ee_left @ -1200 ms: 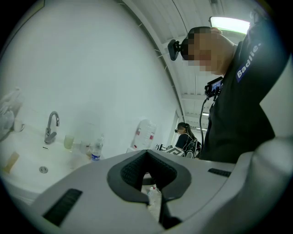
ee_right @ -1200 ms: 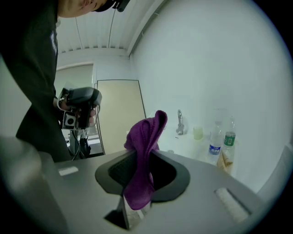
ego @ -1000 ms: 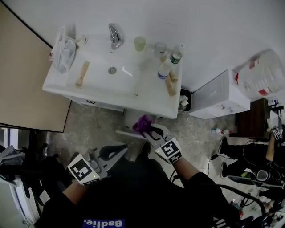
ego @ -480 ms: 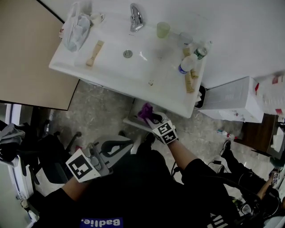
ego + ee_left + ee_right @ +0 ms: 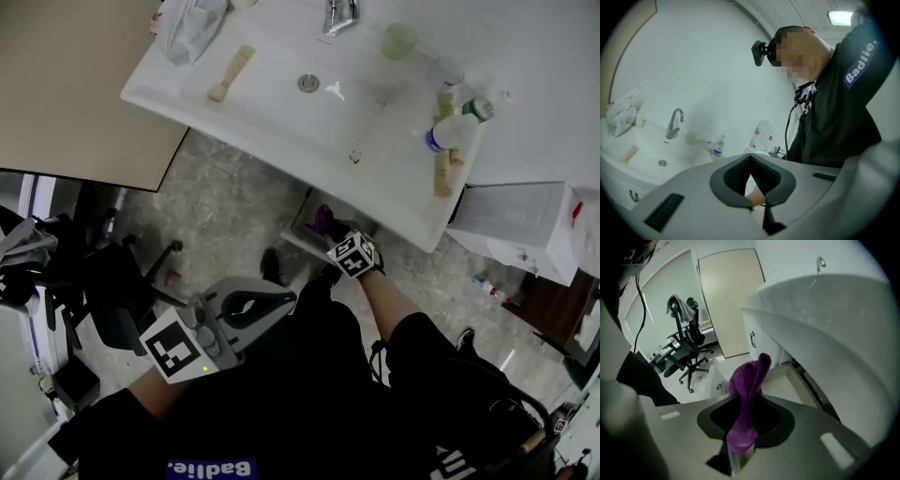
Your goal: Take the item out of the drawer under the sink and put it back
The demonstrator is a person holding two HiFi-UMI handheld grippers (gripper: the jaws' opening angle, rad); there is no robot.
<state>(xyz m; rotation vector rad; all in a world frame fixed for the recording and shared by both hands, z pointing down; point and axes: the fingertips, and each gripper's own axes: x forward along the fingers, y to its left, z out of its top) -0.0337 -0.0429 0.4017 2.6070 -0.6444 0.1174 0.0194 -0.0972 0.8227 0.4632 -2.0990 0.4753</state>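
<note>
R claw (image 5: pixel 328 228) points steeply down below the sink (image 5: pixel 272 112), jaws pinched shut on a purple cloth (image 5: pixel 746 380). The cloth is soft, fuzzy, microfibre-looking, folded into a long strip. One end sits squeezed between the dark pads and the rest stands up past the tips in a rounded lobe. It hangs right at the open drawer (image 5: pixel 787 383), a shallow white box w/ flat smooth walls, pulled out under the basin. Can't tell if cloth touches it.

L claw (image 5: pixel 289 298) is held low near the person's lap, grey plastic w/ ribbed black pads. Its tips meet, leaving an oval gap behind them, nothing gripped.

Sink is glossy white, rounded edges, w/ a curved chrome tap (image 5: pixel 339 13). Floor (image 5: pixel 225 206) is speckled grey stone.
</note>
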